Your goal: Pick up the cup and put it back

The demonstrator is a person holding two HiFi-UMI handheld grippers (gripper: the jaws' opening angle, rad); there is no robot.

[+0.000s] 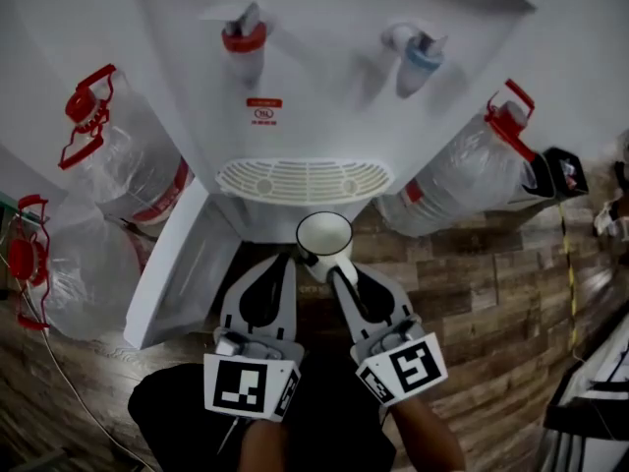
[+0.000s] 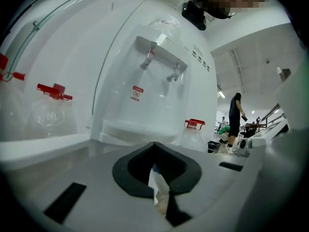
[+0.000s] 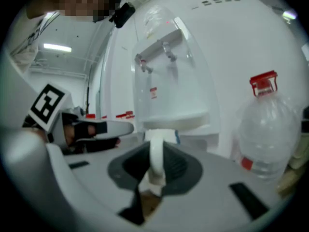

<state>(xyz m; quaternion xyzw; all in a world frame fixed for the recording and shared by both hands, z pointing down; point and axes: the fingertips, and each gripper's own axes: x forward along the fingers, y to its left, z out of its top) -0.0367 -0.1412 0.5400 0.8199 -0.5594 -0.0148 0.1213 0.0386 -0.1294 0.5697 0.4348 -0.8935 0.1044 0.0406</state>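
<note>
One-handed: pinches white cup point(image 1: 324, 236) handle in right gripper point(image 1: 330, 269) fingers for upright carrying, drip tray point(image 1: 303, 179) at 12 o'clock; left gripper point(image 1: 286, 261) fingers closed, empty.

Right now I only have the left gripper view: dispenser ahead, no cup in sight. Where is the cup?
Observer: The right gripper is shut on the cup; its pads clamp the white handle.
Operator: Is the cup over the drip tray?
Observer: No. In the head view it shows upright, mouth up, just in front of the tray, not over the grille.
Operator: How does my left gripper sit relative to it?
Observer: The left gripper is alongside the right one, its tip close to the cup's left side. I cannot tell whether they touch.
</note>
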